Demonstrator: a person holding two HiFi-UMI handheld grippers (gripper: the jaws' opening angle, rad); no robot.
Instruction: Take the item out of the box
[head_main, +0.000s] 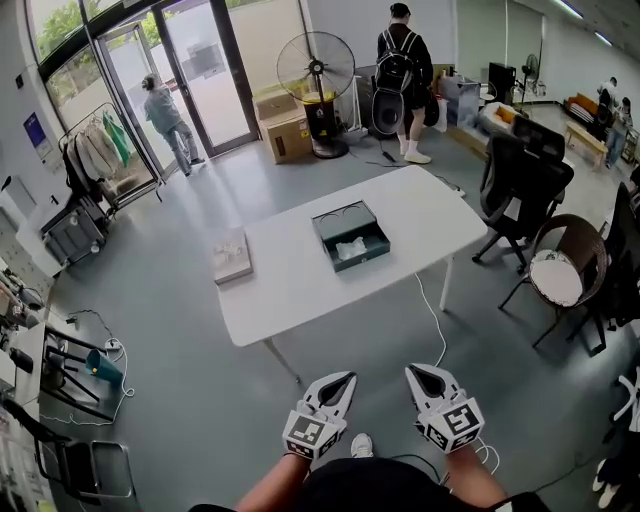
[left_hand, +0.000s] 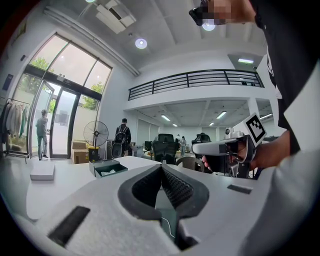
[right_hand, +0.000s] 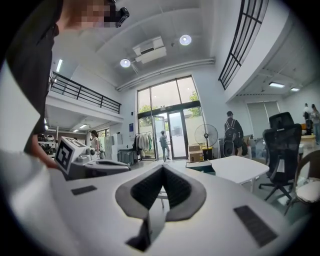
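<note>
On the white table (head_main: 300, 290), a flat white pack (head_main: 232, 257) is seen at the left edge; it is not part of the task. Approx. mid-table the dark green box (head_main: 350, 236) stands open at the top. The item (head_main: 351, 249) lies on the box floor, nearer the front wall. It is white and crumpled-looking; more detail can't be made out at this range.

Lower in the head view, the left gripper (head_main: 347, 378) is clenched, pads pressed together w/ nothing between them. The right gripper (head_main: 413, 371), just beside it, is likewise closed and empty. Both are held near the person's body, well apart from the table.

The item is judged light and soft, poss. film- or paper-wrapped, so some slip and give is to be expected, but little risk of breakage. It is prob. best taken from above on a raised fold near its middle. The box looks light enough to slide, so its wall may need to be steadied w/ the other gripper.
</note>
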